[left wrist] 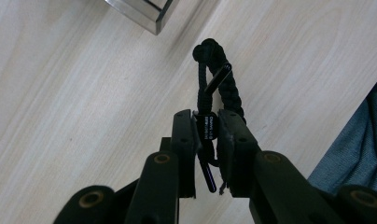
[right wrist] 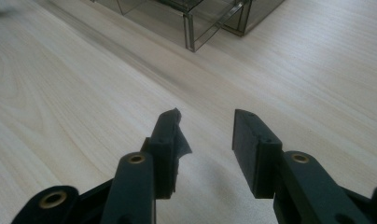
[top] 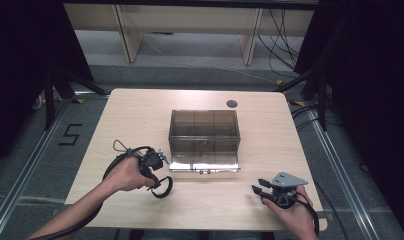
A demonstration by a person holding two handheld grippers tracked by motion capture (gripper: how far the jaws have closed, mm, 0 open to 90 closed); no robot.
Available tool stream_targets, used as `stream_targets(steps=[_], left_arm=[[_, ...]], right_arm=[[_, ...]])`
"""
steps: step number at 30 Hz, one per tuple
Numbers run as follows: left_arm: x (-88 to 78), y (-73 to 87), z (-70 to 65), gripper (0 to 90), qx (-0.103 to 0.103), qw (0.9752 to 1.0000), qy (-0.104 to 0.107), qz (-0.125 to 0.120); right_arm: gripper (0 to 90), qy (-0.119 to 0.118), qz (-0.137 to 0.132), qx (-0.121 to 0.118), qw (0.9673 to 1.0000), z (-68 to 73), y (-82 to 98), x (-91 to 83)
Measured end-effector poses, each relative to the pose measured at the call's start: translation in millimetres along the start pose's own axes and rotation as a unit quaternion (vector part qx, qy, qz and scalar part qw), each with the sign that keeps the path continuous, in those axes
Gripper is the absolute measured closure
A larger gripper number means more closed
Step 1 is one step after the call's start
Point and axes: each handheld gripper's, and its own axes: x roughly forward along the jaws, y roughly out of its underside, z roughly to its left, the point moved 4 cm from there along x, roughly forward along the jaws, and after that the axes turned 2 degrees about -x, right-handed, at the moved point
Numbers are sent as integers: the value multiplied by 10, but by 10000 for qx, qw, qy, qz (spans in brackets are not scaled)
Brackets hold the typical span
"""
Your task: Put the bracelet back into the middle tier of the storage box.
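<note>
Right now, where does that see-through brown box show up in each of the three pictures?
High view: the box sits mid-table, between the two tools.
Left gripper view: one corner at the top edge.
Right gripper view: its lower front along the top.
Shared landmark: the pale wooden table.

In the left gripper view the braided black cord [left wrist: 224,79] runs down between the left claw [left wrist: 208,127] pads, which hide its lower end. The smoky clear box [left wrist: 142,11] is cut off by the top edge. The small print on the cord's tag is unreadable.
</note>
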Motion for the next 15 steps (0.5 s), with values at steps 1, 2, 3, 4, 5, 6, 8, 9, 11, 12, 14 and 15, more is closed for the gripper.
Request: stream_targets(steps=[1, 2, 3, 4, 5, 6, 8, 9, 11, 12, 14, 15], left_arm=[[0, 0, 0, 769, 0, 10000, 0, 0], [-1, -21, -3, 769, 56, 10000, 0, 9], [-7, -31, -7, 769, 76, 10000, 1, 43], [-7, -38, -14, 769, 58, 10000, 9, 26], [-11, -48, -16, 769, 84, 10000, 8, 32], [-16, -59, -21, 769, 96, 9999, 4, 35], [-21, -78, -27, 769, 127, 9999, 1, 36], [-22, -85, -32, 769, 114, 9999, 4, 21], [-27, -96, -35, 769, 146, 9999, 1, 38], [-31, -112, -39, 769, 174, 9998, 1, 44], [-28, -135, -51, 769, 149, 9999, 8, 5], [-28, -135, -51, 769, 149, 9999, 8, 5]], right_arm=[[621, -8, -9, 18, 10000, 2, -1, -1], [620, -12, 3, 20, 10000, 0, 0, -2], [619, -24, 28, 36, 10000, 2, 2, -3], [619, -5, 31, 13, 10000, -3, 3, -5], [619, -3, 24, -2, 10000, -6, 4, -4], [619, -15, 35, 47, 10000, 0, 6, -6], [618, -37, 46, 68, 10000, 2, 5, -7], [618, -43, 65, 101, 9999, 6, 7, -10], [617, -42, 66, 103, 9999, 5, 9, -10], [617, -45, 63, 103, 9999, 5, 9, -10], [617, -38, 42, 72, 10000, 0, 8, -8], [617, -24, 33, 75, 10000, 1, 8, -8]])
